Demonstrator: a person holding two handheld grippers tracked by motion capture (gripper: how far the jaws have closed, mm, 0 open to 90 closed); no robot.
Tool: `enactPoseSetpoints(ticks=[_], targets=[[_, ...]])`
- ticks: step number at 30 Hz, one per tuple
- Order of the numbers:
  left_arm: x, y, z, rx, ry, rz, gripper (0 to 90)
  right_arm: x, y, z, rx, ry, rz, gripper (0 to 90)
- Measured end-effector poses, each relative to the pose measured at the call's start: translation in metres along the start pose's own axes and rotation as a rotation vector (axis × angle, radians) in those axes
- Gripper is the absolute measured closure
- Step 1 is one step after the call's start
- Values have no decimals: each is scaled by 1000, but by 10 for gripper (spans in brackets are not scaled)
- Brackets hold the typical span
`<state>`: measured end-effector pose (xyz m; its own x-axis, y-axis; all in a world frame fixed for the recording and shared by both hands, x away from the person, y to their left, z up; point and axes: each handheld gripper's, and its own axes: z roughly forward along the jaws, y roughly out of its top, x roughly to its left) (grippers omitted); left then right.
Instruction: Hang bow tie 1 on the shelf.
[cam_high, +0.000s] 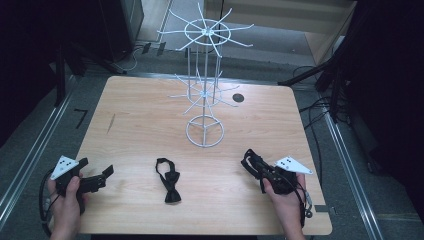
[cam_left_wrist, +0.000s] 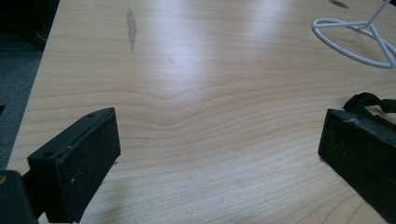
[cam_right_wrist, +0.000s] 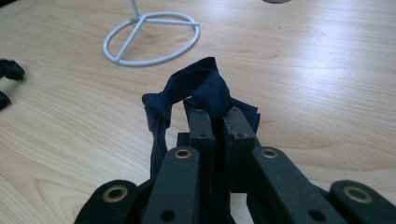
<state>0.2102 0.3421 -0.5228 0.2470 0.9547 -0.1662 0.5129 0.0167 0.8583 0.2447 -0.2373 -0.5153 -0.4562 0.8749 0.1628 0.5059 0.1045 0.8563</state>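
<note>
Right gripper (cam_right_wrist: 215, 116), near the surface's (cam_high: 140, 125) front right corner, has its fingers clamped on a dark blue bow tie (cam_right_wrist: 196, 91). Left gripper (cam_left_wrist: 219, 154) waits open. Likely next: lift toward the wire rack (cam_high: 205, 85); a black bow tie (cam_high: 169, 182) lies front-centre.

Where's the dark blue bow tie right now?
The dark blue bow tie is clamped in the right gripper, just above the table's near right edge.
</note>
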Motion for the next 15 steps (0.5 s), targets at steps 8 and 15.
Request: enactPoseSetpoints(ticks=[8,15], targets=[[0,0,0,-1,0,2,0,5,10,-6,-54,-4,10,857],[0,0,0,-2,-4,3,0,11,18,-7,-80,-8,1,857]])
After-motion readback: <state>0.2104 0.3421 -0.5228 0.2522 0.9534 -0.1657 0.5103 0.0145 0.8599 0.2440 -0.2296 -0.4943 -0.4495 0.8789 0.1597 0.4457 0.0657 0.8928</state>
